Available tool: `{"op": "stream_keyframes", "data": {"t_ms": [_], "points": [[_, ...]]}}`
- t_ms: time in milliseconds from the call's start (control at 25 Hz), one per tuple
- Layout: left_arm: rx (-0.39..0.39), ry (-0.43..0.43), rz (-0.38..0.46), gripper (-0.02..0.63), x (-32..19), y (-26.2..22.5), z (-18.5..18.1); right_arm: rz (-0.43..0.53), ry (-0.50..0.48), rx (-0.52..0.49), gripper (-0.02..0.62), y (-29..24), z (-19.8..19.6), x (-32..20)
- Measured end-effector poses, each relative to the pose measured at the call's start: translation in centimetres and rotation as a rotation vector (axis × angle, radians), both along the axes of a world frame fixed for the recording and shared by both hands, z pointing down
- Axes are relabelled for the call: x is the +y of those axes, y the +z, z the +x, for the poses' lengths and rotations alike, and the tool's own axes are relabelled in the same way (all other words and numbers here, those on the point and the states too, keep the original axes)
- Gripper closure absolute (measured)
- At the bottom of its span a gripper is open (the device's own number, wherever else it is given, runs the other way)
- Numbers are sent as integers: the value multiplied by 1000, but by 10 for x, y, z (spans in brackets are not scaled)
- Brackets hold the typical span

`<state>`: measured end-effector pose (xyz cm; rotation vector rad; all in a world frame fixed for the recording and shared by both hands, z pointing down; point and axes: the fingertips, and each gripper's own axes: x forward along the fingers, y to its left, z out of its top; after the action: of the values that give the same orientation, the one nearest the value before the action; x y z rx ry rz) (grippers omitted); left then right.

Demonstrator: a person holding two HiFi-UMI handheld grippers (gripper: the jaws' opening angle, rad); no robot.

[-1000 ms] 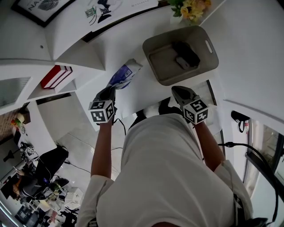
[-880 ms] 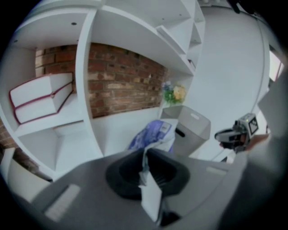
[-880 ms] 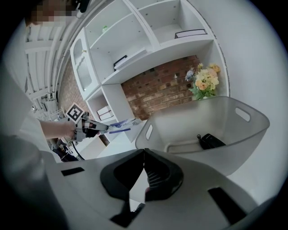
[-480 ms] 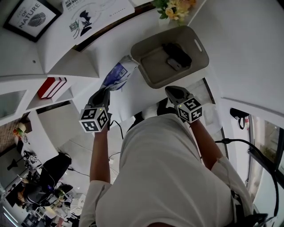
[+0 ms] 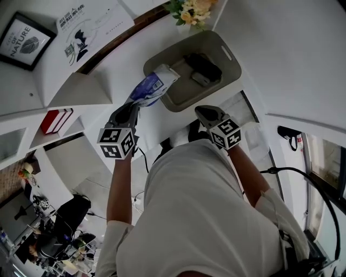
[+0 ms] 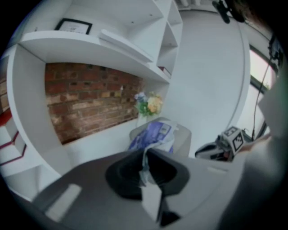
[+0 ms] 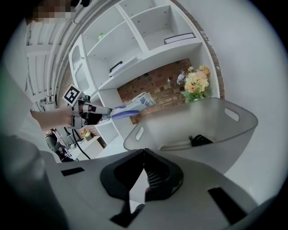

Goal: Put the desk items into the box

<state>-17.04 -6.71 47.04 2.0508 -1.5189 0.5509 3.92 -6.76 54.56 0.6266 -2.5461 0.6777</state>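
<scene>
Above the box (image 5: 186, 101) rim, clamped pouch (image 5: 150, 88)

White desk (image 5: 161, 120): grey box (image 5: 233, 69), flowers (image 5: 190, 8) on it.

Office environment. White desk (image 5: 162, 123) below wall shelving (image 5: 75, 89) at 10 o'clock, carrying a framed print (image 5: 24, 40) and red books (image 5: 54, 120). Flowers (image 5: 189, 8) at 12 o'clock. Brick wall (image 6: 90, 101) behind. Office chair (image 5: 71, 206) and cluttered workstations (image 5: 46, 246) at 8 o'clock.
</scene>
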Motion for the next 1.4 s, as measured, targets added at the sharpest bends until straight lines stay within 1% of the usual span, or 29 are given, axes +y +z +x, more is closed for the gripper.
{"op": "stream_keyframes", "data": {"t_ms": [200,400,800,960,1200,1400], "points": [[1,58,3,585,-22,1,31,0,16,-3,592,0,13,-4],[4,97,-6,586,-37,6,55,-2,31,-3,592,-1,26,-8],[-4,125,-32,586,-61,24,85,-5,34,-6,592,2,42,-18],[-26,137,-44,584,-70,34,94,-5,32,-6,593,3,48,-23],[-85,164,-102,584,-79,54,105,-12,30,-3,592,6,58,-30],[-106,181,-137,584,-88,66,116,-17,22,1,592,9,67,-35]]}}
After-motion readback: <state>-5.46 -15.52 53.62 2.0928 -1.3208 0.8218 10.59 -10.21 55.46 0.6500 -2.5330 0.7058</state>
